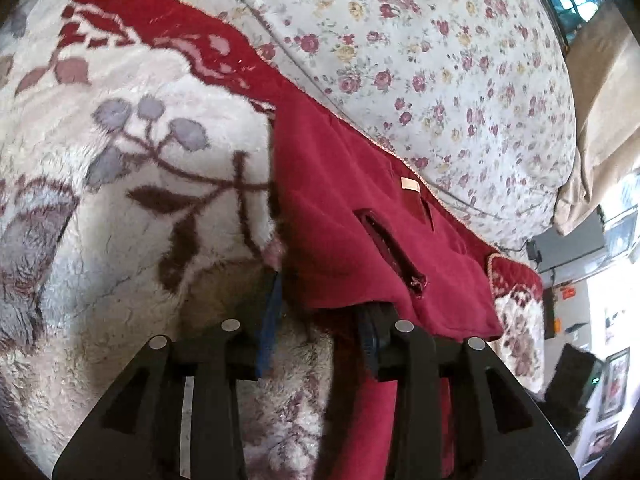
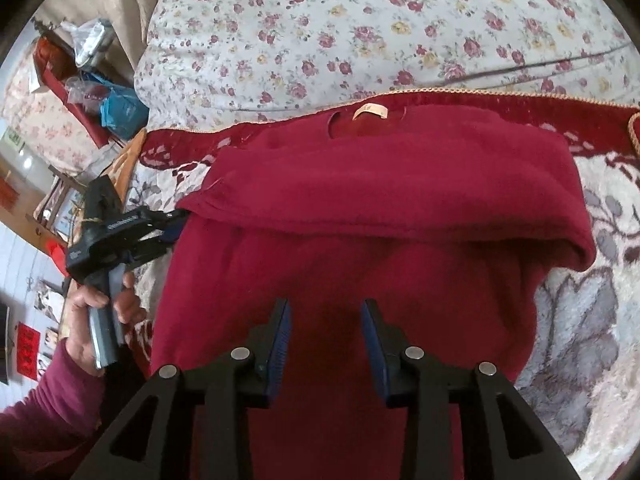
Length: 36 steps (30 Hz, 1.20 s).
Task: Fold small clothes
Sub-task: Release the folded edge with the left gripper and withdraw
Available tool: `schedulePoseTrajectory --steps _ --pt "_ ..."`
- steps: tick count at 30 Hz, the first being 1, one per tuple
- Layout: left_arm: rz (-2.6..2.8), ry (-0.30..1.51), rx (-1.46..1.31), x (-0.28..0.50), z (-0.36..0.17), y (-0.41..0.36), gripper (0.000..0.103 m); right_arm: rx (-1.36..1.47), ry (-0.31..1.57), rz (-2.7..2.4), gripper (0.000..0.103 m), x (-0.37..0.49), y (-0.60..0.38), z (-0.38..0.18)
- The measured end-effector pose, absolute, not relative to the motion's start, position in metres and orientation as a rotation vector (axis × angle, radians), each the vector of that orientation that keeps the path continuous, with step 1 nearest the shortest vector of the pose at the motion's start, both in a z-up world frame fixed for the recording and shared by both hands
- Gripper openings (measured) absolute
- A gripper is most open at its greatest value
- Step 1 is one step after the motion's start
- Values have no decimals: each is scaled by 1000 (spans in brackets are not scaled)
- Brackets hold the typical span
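Black two-finger claws with blue pads, and one hand in a maroon sleeve

Each claw, right claw (image 2: pixel 325 312) and left claw (image 1: pixel 320 312), is matte black plastic with triangular cut-outs in its linkage arms, round silver pivot pins at the joints and flat blue-faced fingers (image 2: pixel 280 340). Seen from the right wrist, the left claw's body (image 2: pixel 104 236) carries small white lettering (too small to read) above a grey handle (image 2: pixel 102 332); below that handle, the hand (image 2: pixel 100 320) ends in a maroon knit sleeve (image 2: pixel 48 412).

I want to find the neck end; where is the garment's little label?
In the right wrist view the pale label sits top centre on the red garment, at its far edge beside the floral quilt.
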<state>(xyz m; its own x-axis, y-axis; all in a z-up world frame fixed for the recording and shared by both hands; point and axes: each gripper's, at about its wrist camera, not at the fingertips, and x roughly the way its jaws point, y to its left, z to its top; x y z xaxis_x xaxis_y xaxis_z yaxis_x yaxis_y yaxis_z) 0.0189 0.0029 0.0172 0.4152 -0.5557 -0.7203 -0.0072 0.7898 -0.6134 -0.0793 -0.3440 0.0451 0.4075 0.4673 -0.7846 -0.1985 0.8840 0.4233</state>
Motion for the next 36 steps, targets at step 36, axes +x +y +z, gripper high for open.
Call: schedulePoseTrajectory --steps 36 --pt "-266 1062 -153 -53 76 0 31 234 1024 183 7 -119 -429 34"
